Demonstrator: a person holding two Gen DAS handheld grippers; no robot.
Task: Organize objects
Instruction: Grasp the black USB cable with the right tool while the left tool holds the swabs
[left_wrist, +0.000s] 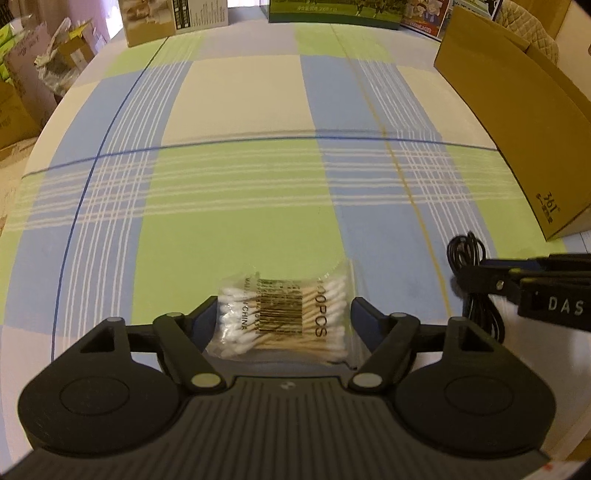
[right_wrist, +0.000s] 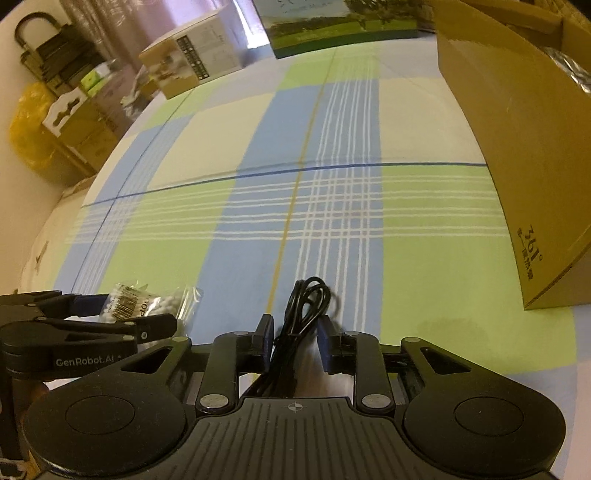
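Observation:
A clear bag of cotton swabs (left_wrist: 282, 314) lies on the checked tablecloth between the fingers of my left gripper (left_wrist: 284, 314), which stands wide open around it. The left finger's pad is at the bag's edge. The right wrist view shows the same bag of cotton swabs (right_wrist: 144, 302) and the left gripper (right_wrist: 110, 310) at the lower left. My right gripper (right_wrist: 295, 334) is shut on a coiled black cable (right_wrist: 306, 301), whose loop sticks out past the fingertips. In the left wrist view, the right gripper (left_wrist: 480, 275) and the black cable (left_wrist: 467, 251) are at the right edge.
A tall brown cardboard box (left_wrist: 517, 122) stands on the right side of the tablecloth (left_wrist: 240, 206), close to the cable. Printed boxes (left_wrist: 173, 18) line the far edge. Cartons and bags (right_wrist: 66, 122) are stacked on the floor to the left.

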